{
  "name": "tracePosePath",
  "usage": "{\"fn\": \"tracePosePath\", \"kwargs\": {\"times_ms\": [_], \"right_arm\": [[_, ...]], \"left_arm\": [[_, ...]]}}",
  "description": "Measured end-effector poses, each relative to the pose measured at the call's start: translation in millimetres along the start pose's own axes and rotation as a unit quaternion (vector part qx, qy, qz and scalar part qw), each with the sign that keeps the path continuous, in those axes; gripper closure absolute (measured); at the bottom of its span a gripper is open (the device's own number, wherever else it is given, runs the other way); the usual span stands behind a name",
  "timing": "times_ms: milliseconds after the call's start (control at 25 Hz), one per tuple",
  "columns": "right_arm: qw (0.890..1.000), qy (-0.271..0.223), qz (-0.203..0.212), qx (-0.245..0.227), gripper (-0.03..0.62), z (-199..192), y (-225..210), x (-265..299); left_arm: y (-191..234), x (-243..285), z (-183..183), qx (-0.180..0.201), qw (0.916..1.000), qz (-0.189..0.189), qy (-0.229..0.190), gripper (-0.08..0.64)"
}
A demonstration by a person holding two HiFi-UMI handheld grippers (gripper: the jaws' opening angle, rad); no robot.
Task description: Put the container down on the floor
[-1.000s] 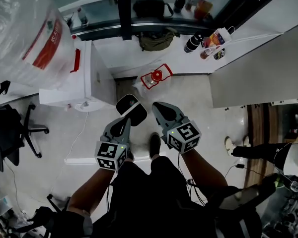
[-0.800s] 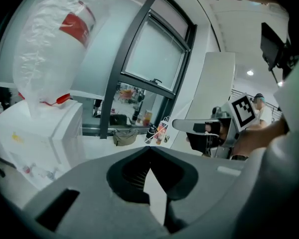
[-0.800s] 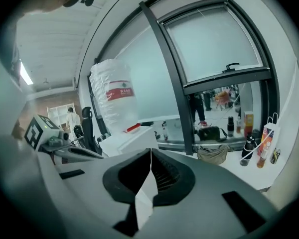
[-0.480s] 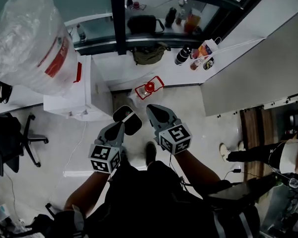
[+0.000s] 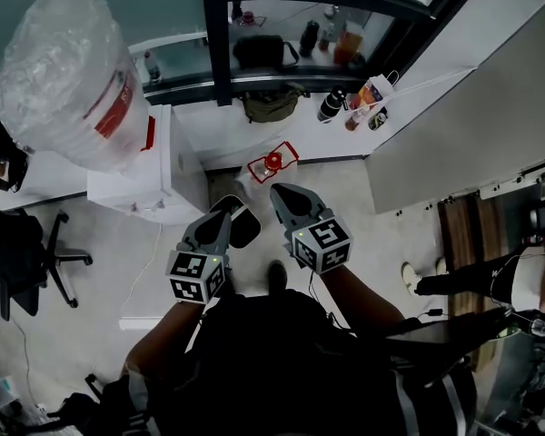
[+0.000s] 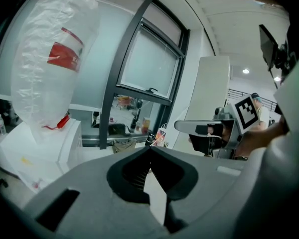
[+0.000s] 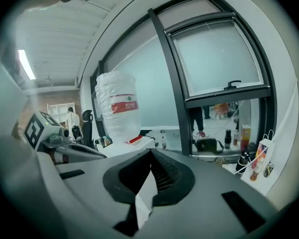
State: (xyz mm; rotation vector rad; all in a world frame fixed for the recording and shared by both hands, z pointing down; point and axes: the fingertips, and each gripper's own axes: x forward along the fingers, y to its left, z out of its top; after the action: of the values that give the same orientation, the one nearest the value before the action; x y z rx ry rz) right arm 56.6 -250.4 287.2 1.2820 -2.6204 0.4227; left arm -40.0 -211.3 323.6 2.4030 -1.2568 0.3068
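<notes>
The container (image 5: 272,163), a small clear box with a red-rimmed lid, stands on the pale floor by the foot of the white wall ledge. Neither gripper touches it. In the head view my left gripper (image 5: 225,214) and right gripper (image 5: 278,190) are held side by side in front of my body, above and on the near side of the container. Both are shut with nothing between the jaws. The left gripper view shows my left gripper (image 6: 150,147) with its tips meeting, and the right gripper (image 7: 150,149) looks the same in its own view. The container is hidden in both gripper views.
A large water bottle wrapped in clear plastic (image 5: 71,80) sits on a white dispenser (image 5: 154,175) at the left. Bottles and a bag (image 5: 368,92) stand on the window ledge. An office chair (image 5: 23,257) is at the far left. Another person's legs (image 5: 454,280) are at the right.
Both grippers have risen together and stayed shut and empty. The container stays on the floor and looks smaller and farther below them.
</notes>
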Motion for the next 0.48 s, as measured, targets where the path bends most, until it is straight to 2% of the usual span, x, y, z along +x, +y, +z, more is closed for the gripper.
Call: {"fn": "tracePosePath", "kwargs": {"times_ms": [320,480], "right_arm": [[1.0,-0.003,0.008,-0.021,0.584,3.5,3.5,-4.6],[1.0,-0.01,0.003,-0.011,0.584,14.6,6.3,-9.9]], "left_arm": [[0.8,-8.8,21.9,0.027,0.9992,0.02,-0.021,0.549],[2.1,-12.4,26.3,0.022,0.9989,0.032,-0.026,0.549]]}}
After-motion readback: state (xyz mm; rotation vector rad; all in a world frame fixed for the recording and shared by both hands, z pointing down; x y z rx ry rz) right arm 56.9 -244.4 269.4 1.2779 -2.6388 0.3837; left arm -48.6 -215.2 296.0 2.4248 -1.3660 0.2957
